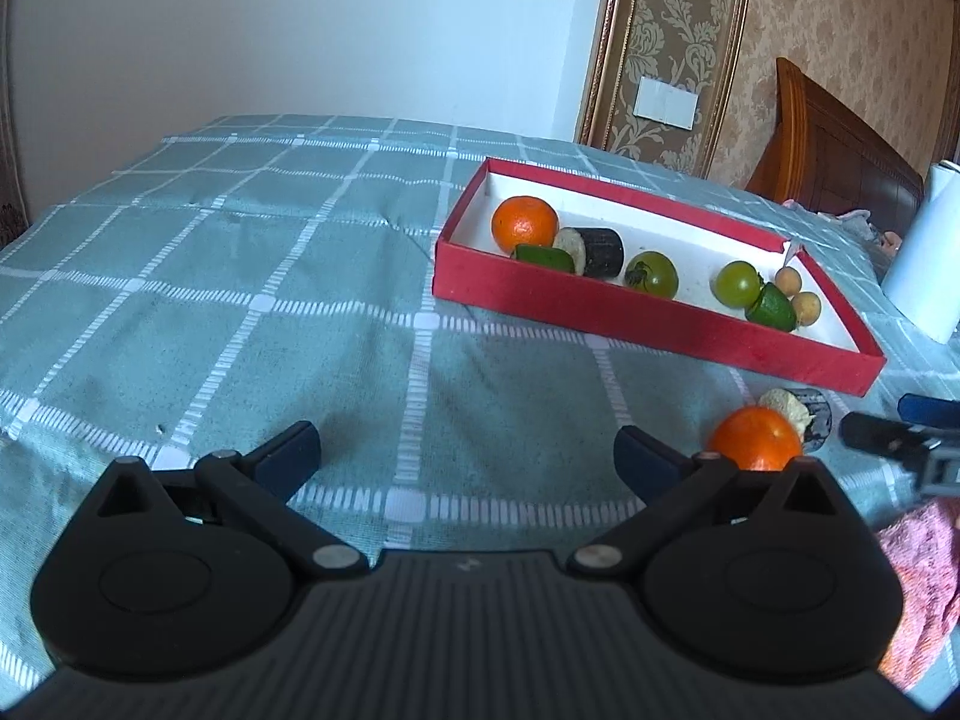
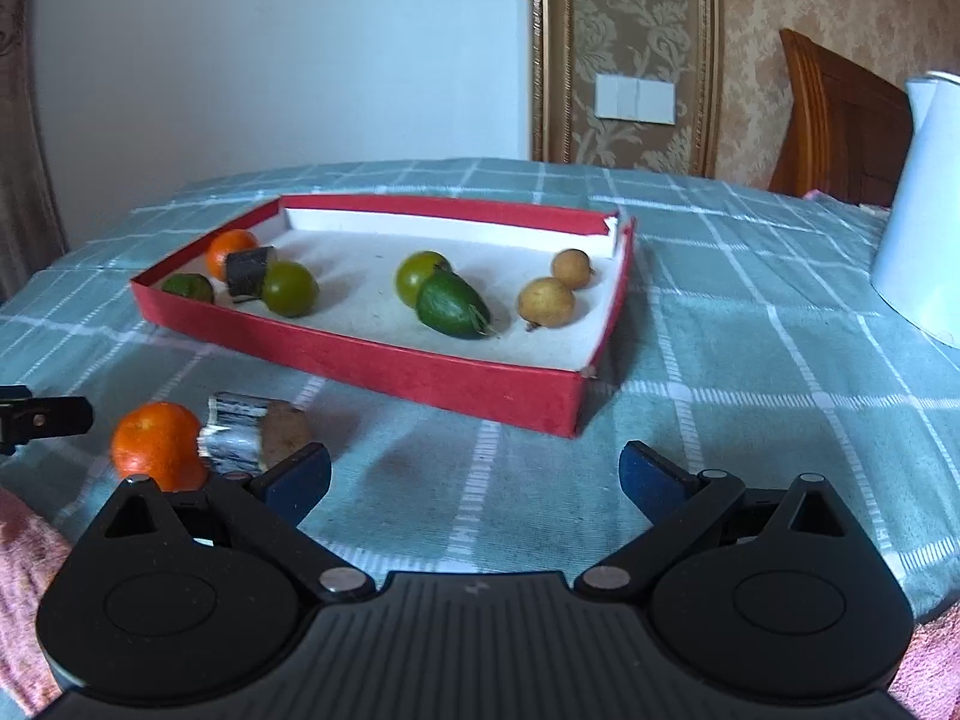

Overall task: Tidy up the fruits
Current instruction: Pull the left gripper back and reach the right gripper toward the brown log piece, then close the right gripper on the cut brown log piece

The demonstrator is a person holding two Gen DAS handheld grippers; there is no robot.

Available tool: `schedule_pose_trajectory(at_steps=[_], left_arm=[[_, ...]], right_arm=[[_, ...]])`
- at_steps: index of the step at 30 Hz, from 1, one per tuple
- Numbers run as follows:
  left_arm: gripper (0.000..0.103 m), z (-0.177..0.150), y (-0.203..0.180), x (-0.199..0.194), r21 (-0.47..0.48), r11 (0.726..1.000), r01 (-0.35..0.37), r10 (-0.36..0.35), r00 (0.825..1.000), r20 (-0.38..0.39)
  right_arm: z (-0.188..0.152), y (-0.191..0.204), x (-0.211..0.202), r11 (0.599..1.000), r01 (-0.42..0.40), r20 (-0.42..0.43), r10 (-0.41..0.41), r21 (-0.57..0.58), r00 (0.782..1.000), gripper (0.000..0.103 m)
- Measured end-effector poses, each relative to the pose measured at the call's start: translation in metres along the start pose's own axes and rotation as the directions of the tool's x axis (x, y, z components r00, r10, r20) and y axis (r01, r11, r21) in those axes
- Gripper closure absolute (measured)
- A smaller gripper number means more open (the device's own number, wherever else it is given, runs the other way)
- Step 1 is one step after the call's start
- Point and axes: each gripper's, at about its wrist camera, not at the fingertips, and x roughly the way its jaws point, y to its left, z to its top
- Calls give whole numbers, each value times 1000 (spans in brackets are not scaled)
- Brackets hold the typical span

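Fruits sit mostly inside the red box (image 2: 372, 369) on the checked tabletop (image 1: 240, 312); one orange (image 2: 157, 445) and a dark cut piece (image 2: 240, 435) lie outside, just beside its near wall. Left claw (image 1: 468, 450) and right claw (image 2: 474, 471) both gape wide, grasping nothing.

Two matching black hand-held grippers

Left hand-held gripper (image 1: 468, 450) and right hand-held gripper (image 2: 474, 471): ribbed black body, silver pivot screws beside it, dark blue fingertip pads; pink fuzzy sleeve (image 1: 924, 588) alongside.
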Motion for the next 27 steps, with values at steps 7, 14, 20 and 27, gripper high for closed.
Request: schedule_pose_trajectory(at_steps=[7,14,20,27], left_arm=[[0,1,-3,2,21,1000,-16,16,1000,-8],[0,0,3,0,-16,1000,14,-14,1000,5],[0,1,4,-1,-20,1000,17,-17,1000,7],[0,1,5,0,-22,1000,19,-19,1000,7]], right_arm=[[8,2,-10,971,-147,4,149,187,989,0],[13,31,9,981,-107,-53,117,164,992,1],[19,46,13,993,25,-20,-23,114,1000,1],[20,39,14,991,12,-26,-8,132,1000,1]])
